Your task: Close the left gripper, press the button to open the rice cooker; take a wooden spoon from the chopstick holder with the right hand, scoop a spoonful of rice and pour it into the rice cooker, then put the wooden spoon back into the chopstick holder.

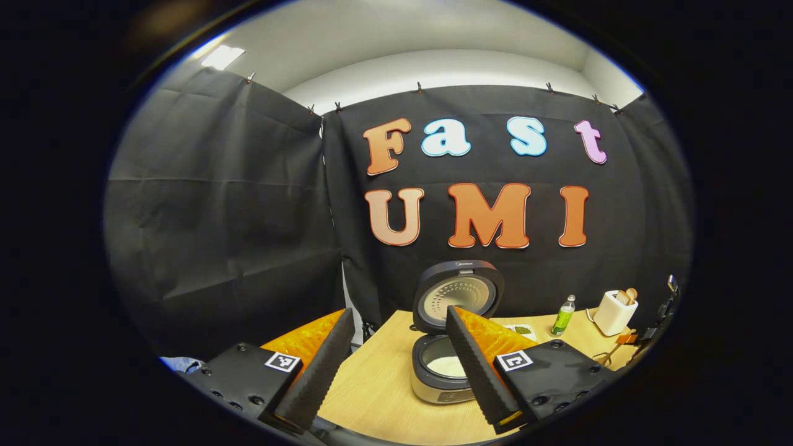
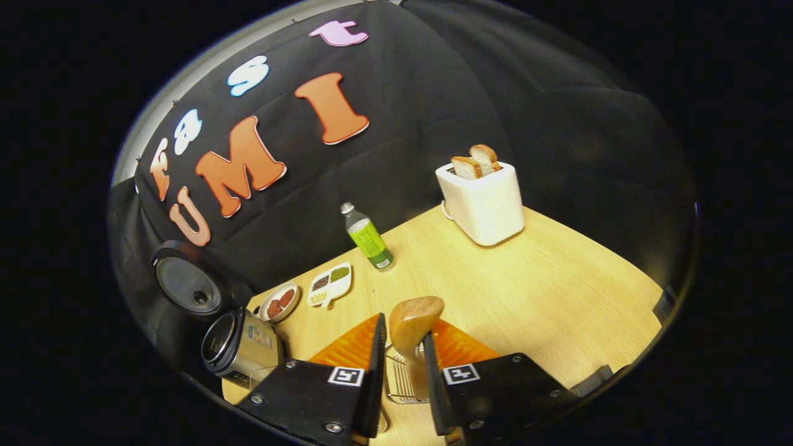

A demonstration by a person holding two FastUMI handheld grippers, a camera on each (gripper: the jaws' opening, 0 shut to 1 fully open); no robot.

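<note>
While your right gripper (image 2: 401,371) clamps both fingers on the wooden spoon (image 2: 414,322) over the wire chopstick holder (image 2: 403,387) at 6 o'clock, your left gripper (image 1: 396,365) hangs with fingers spread wide, empty. Beyond it at 6 o'clock the rice cooker (image 1: 441,371) sits lid-up on the wooden table (image 1: 372,384), white rice inside. A green bottle (image 2: 368,238) stands at 12 o'clock, the toaster (image 2: 483,201) at 1. Labels are too small to read.
</note>
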